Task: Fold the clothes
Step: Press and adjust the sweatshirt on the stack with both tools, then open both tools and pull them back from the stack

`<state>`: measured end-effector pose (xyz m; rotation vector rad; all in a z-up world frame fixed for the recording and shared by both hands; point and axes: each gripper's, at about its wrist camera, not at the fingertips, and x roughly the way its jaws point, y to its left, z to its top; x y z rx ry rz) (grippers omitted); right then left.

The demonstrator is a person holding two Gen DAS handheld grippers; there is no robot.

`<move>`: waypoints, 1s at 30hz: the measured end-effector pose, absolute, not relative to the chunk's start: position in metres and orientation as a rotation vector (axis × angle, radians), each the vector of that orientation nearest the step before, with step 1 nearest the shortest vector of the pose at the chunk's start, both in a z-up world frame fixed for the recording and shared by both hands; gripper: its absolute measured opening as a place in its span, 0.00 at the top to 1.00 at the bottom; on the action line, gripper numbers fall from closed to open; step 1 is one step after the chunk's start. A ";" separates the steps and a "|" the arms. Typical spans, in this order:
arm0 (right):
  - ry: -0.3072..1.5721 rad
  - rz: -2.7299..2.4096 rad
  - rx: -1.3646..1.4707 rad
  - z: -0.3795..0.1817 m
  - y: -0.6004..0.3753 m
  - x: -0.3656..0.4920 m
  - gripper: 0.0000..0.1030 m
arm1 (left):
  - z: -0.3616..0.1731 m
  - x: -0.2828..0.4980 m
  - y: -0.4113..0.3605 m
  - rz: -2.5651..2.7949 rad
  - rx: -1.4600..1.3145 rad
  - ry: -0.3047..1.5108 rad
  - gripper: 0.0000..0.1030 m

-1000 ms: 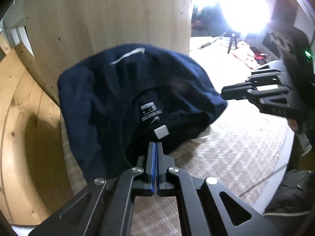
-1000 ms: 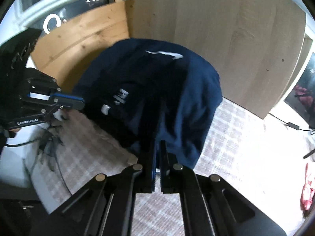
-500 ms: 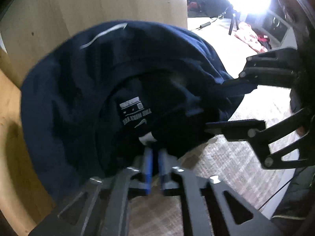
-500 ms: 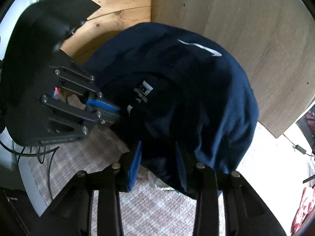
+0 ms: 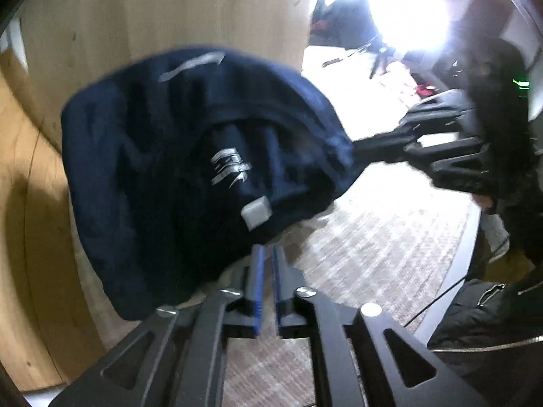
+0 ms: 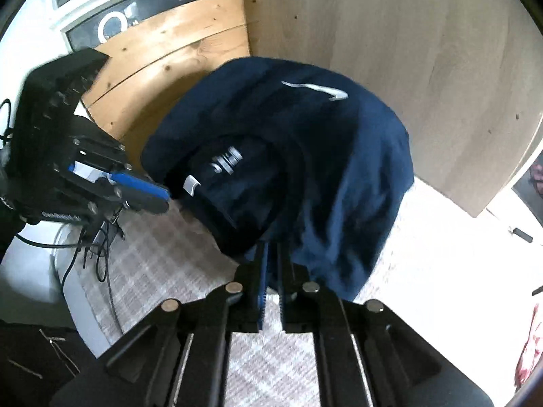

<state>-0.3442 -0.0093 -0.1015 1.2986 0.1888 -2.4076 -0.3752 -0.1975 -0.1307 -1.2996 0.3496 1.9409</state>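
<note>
A navy shirt (image 5: 152,152) with a white swoosh (image 6: 315,89) and a small white neck label (image 5: 256,211) hangs bunched between both grippers above a checked cover (image 5: 373,254). In its own view my left gripper (image 5: 268,251) has its jaws almost together, tips at the collar edge just below the label. The right wrist view shows that gripper (image 6: 166,200) pinching the collar by the label (image 6: 190,184). My right gripper (image 6: 271,247) is shut on a dark fold of the shirt (image 6: 339,152). From the left it (image 5: 356,151) grips the shirt's right edge.
A pale wood panel (image 5: 169,10) and a pine board (image 6: 169,40) stand close behind the shirt. Cables (image 6: 101,254) trail at the cover's left edge. A person's dark jacket (image 5: 482,322) is at lower right. A red cloth (image 6: 529,349) lies far right.
Half a second ago both grippers stood open around the bunched shirt and close together. Now both have closed on it and moved apart, and the shirt swings blurred between them.
</note>
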 end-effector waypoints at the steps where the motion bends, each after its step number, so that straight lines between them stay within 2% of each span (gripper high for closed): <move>1: 0.190 -2.413 1.278 -0.100 -0.011 -0.345 0.94 | -0.131 -0.376 -0.200 1.955 -1.298 0.359 0.88; 6: 0.306 -2.341 1.368 -0.131 -0.023 -0.362 0.94 | -0.120 -0.394 -0.217 2.010 -1.234 0.212 0.88; 7: 0.343 -2.329 1.404 -0.138 -0.023 -0.364 0.94 | -0.130 -0.399 -0.214 1.999 -1.266 0.244 0.87; 8: 0.330 -2.325 1.408 -0.137 -0.021 -0.363 0.94 | -0.140 -0.401 -0.213 2.000 -1.304 0.285 0.87; 9: 0.312 -2.321 1.409 -0.136 -0.019 -0.363 0.94 | -0.149 -0.402 -0.213 2.007 -1.340 0.321 0.91; 11: 0.270 -2.338 1.376 -0.127 -0.016 -0.357 0.92 | -0.157 -0.401 -0.213 2.031 -1.384 0.363 0.90; 12: 0.259 -2.359 1.377 -0.124 -0.015 -0.353 0.82 | -0.150 -0.395 -0.213 2.056 -1.373 0.360 0.87; 13: 0.249 -2.380 1.380 -0.121 -0.014 -0.348 0.72 | -0.142 -0.389 -0.212 2.081 -1.358 0.360 0.77; 14: 0.231 -2.395 1.383 -0.120 -0.011 -0.343 0.54 | -0.134 -0.383 -0.211 2.107 -1.343 0.360 0.71; 15: 0.212 -2.410 1.387 -0.118 -0.008 -0.337 0.50 | -0.128 -0.375 -0.209 2.127 -1.334 0.369 0.59; 19: 0.135 -2.469 1.400 -0.111 0.004 -0.313 0.50 | -0.110 -0.340 -0.198 2.192 -1.292 0.443 0.52; 21: 0.096 -2.497 1.406 -0.108 0.010 -0.301 0.49 | -0.105 -0.325 -0.196 2.222 -1.285 0.435 0.46; 30: -0.051 -2.626 1.401 -0.087 0.035 -0.247 0.45 | -0.099 -0.286 -0.172 2.324 -1.286 0.417 0.41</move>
